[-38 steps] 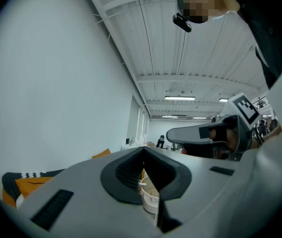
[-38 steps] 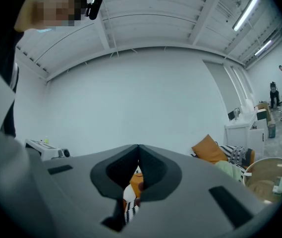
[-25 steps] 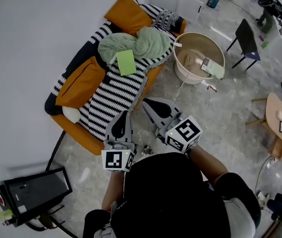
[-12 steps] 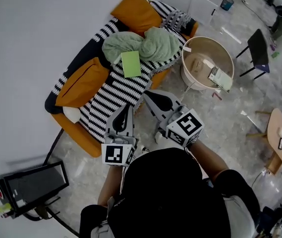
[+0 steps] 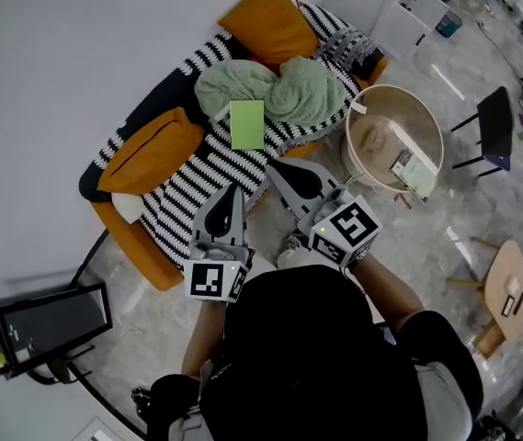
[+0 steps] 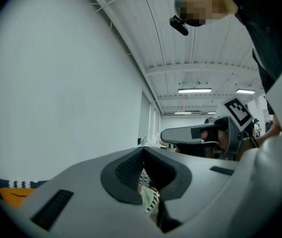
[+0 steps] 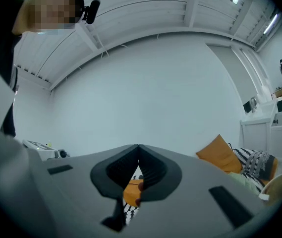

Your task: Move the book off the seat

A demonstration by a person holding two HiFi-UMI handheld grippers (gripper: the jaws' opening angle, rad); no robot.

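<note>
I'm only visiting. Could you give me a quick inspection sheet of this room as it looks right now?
Surface: sofa seat under a striped throw.
Job's things: green book lies flat on the seat, at the green blanket's edge.
Clutter: orange cushions; round tub holding paper.
Grippers: left gripper and right gripper both shut, empty, near the sofa's front.
Cables: dark line by the sofa's end, perhaps a cable.
Surroundings: white wall, black chair, wooden side table, screen unit.
</note>
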